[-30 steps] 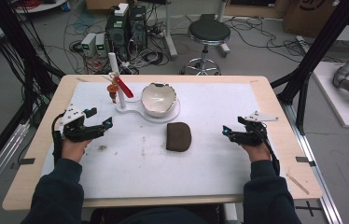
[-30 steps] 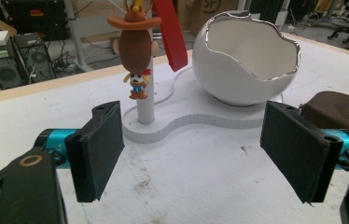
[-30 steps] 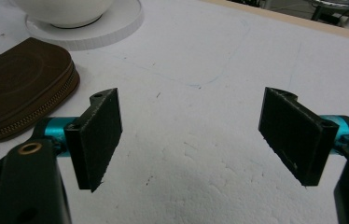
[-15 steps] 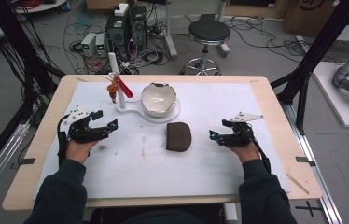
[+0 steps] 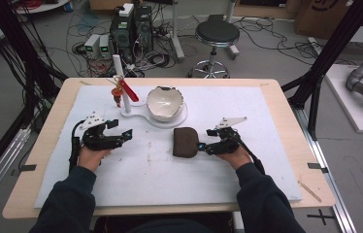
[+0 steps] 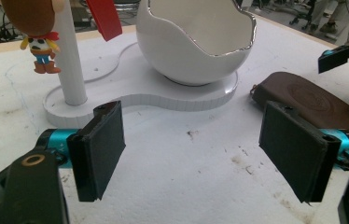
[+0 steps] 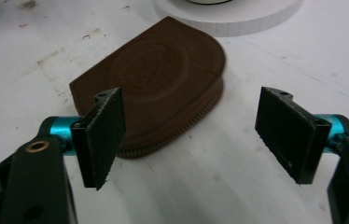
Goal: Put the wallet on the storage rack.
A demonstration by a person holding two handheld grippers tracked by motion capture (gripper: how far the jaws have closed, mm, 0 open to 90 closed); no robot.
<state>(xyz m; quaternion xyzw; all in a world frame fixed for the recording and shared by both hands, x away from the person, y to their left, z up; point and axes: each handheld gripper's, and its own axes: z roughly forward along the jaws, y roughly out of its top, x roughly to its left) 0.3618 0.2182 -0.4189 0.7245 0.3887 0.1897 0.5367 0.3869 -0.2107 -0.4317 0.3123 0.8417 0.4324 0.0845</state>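
High view: white mat over a wooden table, brown zipped pouch lying flat near the mat's middle. Taking the pouch as the landmark: just beyond it, a white egg-shaped bowl with a jagged rim, seated on a flat white base. Beyond and to the left of the pouch, on the same base, an upright white post with a red tag and a small figurine hanging beside it.

Right gripper immediately right of the pouch, tips almost at its edge, jaws spread wide and grasping nothing; held in the person's right hand. Left gripper well to the left of the pouch, also released, jaws apart over bare mat; held in the left hand.

Right gripper view: right gripper gaping, pouch straight ahead, its rounded, zippered edge reaching in between the pads but touching neither as far as can be seen. Edge of the white base just past the pouch.

Left gripper view: left gripper wide open above stained mat; pouch ahead and to the right, bowl and post on the base farther on, figurine against the post, red tag above. Tips of the other gripper just past the pouch at the far right edge.
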